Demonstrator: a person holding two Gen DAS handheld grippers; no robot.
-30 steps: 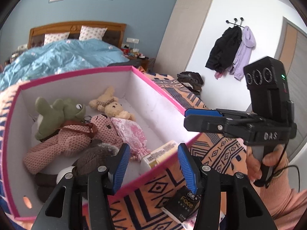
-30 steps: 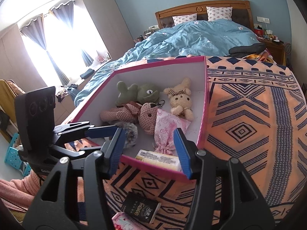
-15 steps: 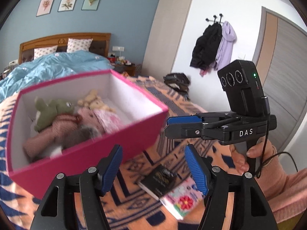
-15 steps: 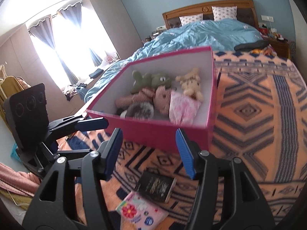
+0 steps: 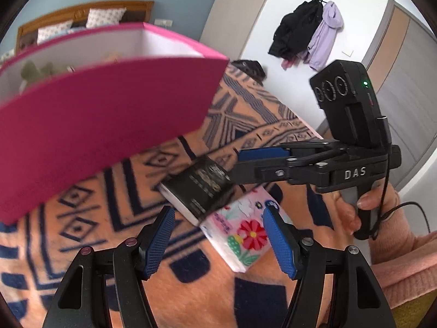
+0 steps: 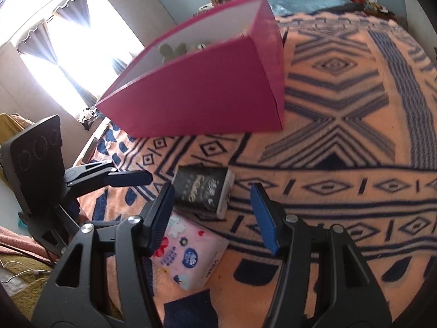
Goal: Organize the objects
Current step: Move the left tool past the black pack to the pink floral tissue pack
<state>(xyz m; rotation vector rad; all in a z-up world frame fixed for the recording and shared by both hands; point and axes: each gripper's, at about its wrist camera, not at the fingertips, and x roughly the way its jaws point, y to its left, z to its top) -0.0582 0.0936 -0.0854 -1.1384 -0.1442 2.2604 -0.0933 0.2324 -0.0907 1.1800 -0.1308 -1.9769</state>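
Black box lies on blanket, touching floral tissue pack, near pink bin; my left gripper and right gripper hang apart, empty, lined up for pickup.

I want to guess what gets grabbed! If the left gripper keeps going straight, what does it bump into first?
Probably the flowery pink packet: it lies between the open jaws of the left gripper. The black box sits just beyond, overlapping it. Depth is hard to judge.
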